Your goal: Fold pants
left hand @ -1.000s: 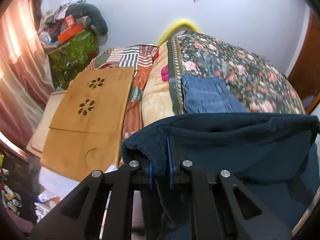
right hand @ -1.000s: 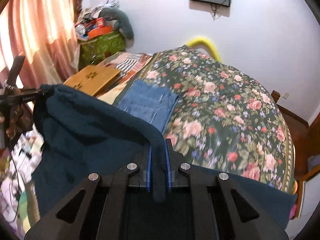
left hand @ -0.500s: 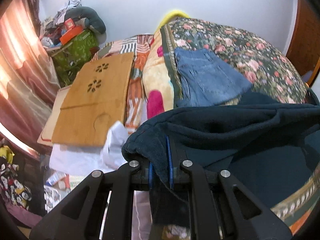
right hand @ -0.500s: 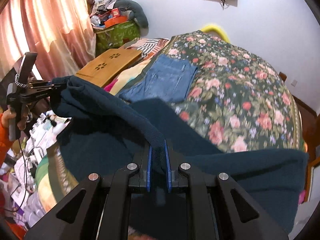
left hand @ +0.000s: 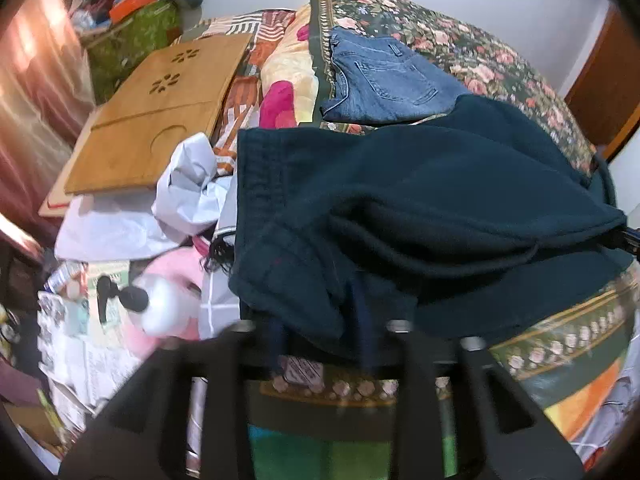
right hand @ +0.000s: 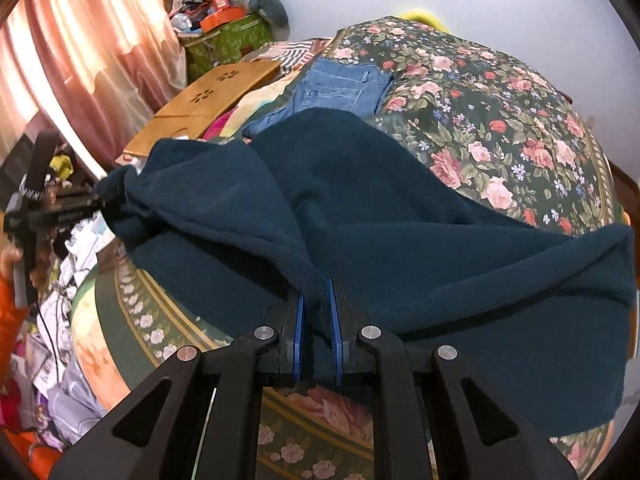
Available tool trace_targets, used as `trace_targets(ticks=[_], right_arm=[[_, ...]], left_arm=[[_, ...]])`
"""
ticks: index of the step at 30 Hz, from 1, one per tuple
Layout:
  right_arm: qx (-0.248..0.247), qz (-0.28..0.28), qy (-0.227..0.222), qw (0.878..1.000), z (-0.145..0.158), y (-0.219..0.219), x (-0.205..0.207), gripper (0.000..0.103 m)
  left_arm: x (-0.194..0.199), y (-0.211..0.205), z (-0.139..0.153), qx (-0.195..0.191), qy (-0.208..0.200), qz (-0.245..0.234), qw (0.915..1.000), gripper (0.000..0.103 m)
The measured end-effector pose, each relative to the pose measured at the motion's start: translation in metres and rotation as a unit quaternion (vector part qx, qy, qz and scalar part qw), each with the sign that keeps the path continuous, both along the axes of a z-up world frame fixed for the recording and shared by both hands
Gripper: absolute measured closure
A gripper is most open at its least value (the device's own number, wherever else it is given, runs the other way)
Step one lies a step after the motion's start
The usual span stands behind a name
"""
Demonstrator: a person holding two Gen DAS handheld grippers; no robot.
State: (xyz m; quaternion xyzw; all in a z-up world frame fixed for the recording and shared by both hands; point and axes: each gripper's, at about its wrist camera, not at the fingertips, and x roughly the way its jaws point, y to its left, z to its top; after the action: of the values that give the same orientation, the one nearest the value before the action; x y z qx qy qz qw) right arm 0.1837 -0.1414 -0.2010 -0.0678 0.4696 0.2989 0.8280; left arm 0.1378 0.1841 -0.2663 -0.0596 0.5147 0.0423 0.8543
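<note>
The dark teal pants lie doubled over across the near end of the floral bed cover. My left gripper is at their left corner; its jaws are opening and stand apart, with the cloth corner lying loose between them. In the right wrist view the left gripper shows at the pants' far left tip. My right gripper is shut on a ridge of the teal cloth at the near edge.
Folded blue jeans lie further up the bed. A wooden lap tray, a white bag and a pink plush toy crowd the left side. A pink curtain hangs left. An orange sleeve holds the left gripper.
Both grippers came down and toward the bed's near end, laying the pants onto the cover. The left jaws, shut on the cloth before, have parted. The right grip is unchanged.
</note>
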Motion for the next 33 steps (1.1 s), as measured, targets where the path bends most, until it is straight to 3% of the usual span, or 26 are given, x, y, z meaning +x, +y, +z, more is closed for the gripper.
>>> trace_targets(ticks=[2,3,8,12,14,17,18,20,21,25,29,33], right_arm=[[0.003,-0.001,-0.007,1.000,0.005,0.001,0.001,0.093],[0.004,-0.002,-0.010,1.000,0.006,0.001,0.002,0.093],[0.016,-0.015,0.008,1.000,-0.005,-0.004,0.004,0.093],[0.036,-0.025,0.024,0.999,-0.007,-0.011,0.007,0.093],[0.040,-0.025,0.024,0.999,-0.006,-0.012,0.007,0.093],[0.034,-0.018,0.017,0.999,-0.004,-0.011,0.006,0.093],[0.033,-0.017,0.016,0.999,-0.005,-0.011,0.006,0.093],[0.033,-0.016,0.018,0.999,-0.006,-0.012,0.005,0.093],[0.035,-0.017,0.020,0.999,-0.008,-0.012,0.005,0.093],[0.042,-0.025,0.032,0.998,-0.014,-0.016,0.005,0.093],[0.041,-0.024,0.035,0.998,-0.018,-0.016,0.001,0.093],[0.024,-0.014,0.024,0.999,-0.019,-0.011,-0.003,0.093]], left_arm=[[-0.009,0.003,0.007,-0.006,-0.015,0.008,0.9998,0.031],[-0.013,0.002,0.009,-0.009,-0.022,0.009,0.9997,0.028],[-0.017,-0.006,-0.007,-0.025,-0.007,-0.012,0.9996,0.021],[0.005,-0.020,-0.042,-0.022,0.043,-0.013,0.9987,0.021],[0.016,-0.024,-0.051,0.006,0.049,0.001,0.9988,0.024],[0.028,-0.030,-0.045,0.070,0.035,0.006,0.9969,0.039],[0.032,-0.030,-0.040,0.107,0.026,0.012,0.9939,0.042],[0.041,-0.023,-0.025,0.200,-0.004,0.048,0.9786,0.044],[0.045,-0.016,-0.019,0.216,-0.017,0.062,0.9742,0.044],[0.062,0.030,0.003,0.209,-0.048,0.138,0.9670,0.045],[0.058,0.058,0.016,0.158,-0.052,0.141,0.9759,0.045],[0.031,0.064,0.032,0.087,-0.054,0.112,0.9884,0.044]])
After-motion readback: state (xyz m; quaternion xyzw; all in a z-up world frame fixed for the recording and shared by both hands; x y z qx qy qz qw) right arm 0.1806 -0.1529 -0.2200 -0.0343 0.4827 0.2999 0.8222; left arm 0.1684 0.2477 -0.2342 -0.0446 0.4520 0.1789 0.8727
